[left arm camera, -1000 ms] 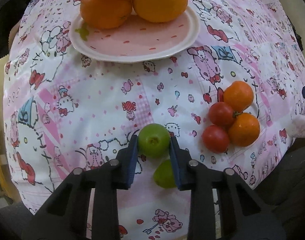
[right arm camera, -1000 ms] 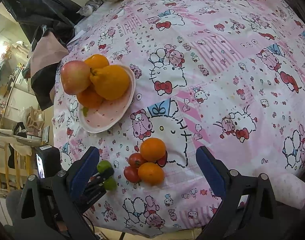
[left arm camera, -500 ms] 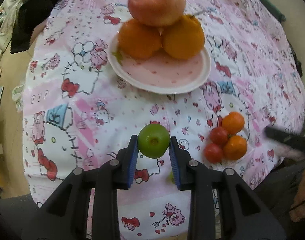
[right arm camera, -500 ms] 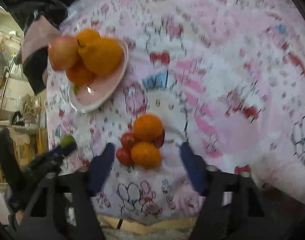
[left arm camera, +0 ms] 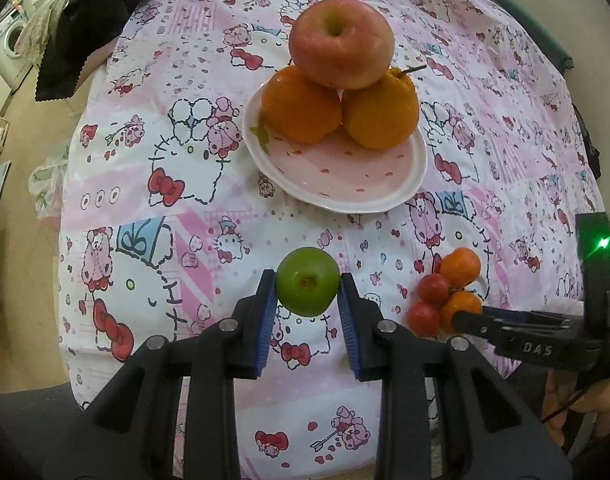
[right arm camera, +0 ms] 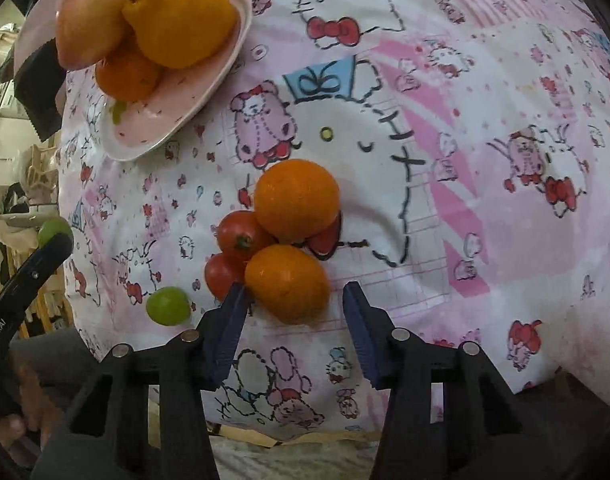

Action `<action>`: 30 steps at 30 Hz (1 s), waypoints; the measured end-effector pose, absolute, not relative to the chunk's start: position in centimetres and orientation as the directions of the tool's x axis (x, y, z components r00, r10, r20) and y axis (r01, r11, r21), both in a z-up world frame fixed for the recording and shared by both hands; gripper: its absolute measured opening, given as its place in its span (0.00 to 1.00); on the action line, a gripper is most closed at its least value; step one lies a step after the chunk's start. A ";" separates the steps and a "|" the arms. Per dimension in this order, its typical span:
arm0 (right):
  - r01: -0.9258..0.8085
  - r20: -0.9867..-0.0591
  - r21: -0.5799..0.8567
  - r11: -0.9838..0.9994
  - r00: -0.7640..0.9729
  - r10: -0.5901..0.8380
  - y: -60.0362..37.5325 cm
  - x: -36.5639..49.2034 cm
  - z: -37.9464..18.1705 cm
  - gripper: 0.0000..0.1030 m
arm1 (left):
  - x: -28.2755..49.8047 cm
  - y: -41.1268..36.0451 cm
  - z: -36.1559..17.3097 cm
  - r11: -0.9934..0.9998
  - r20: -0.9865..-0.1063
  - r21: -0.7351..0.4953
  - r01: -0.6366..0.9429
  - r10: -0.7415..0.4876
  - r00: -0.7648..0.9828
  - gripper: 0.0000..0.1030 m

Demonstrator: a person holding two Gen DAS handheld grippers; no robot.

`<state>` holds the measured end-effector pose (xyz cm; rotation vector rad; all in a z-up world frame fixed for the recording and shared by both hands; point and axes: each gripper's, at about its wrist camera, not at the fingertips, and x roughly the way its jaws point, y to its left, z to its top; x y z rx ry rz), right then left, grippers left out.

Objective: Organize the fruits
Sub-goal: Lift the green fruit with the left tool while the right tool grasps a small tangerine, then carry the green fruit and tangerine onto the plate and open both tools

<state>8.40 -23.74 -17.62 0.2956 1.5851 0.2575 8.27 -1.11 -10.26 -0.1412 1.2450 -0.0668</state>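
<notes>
- Green is what fills your left gripper (left arm camera: 307,294): its blue pads are clamped on a round green fruit (left arm camera: 307,287), held clear above the pink cartoon-print cloth (left arm camera: 193,216).
- Your right gripper (right arm camera: 295,306) is closing around the nearer small orange (right arm camera: 287,282). In the right wrist view the fruit sits between the jaws, with the pads not yet pressing on it.
- That orange lies in a tight cluster on the cloth, touching a second small orange (right arm camera: 297,200) and the red tomatoes (right arm camera: 239,234).
- The pink plate (left arm camera: 345,178) further back carries two large oranges (left arm camera: 379,114) with an apple (left arm camera: 341,42) stacked on top; its near half is bare.
- A second green fruit (right arm camera: 168,306) rests alone on the cloth, near the table edge.
- You look to be mid-collection. Next, finish the squeeze squarely on the orange without nudging the tomatoes, and set the green fruit on the plate's bare part, clear of the stack.
</notes>
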 end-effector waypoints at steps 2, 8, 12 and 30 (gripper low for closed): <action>0.003 -0.944 0.328 0.945 -0.017 0.328 -23.3 8.4 -17.5 0.43 | 8.2 -1.0 -10.2 0.990 -0.938 -0.140 -0.025 -0.124 0.323 0.26; -0.064 -0.944 0.328 0.943 0.009 0.329 -22.6 7.6 -15.8 0.40 | 7.7 -0.1 -9.9 0.989 -0.934 -0.141 -0.046 -0.118 0.337 0.26; -0.076 -0.917 0.390 0.918 0.064 0.395 -23.4 7.0 -13.3 0.40 | 7.6 0.7 -9.8 0.986 -0.932 -0.153 -0.068 -0.121 0.340 0.26; -0.140 -0.780 0.558 0.818 0.246 0.575 -21.9 15.8 -9.3 0.40 | 12.4 -0.4 -7.6 0.994 -0.900 -0.090 0.064 -0.109 0.423 0.26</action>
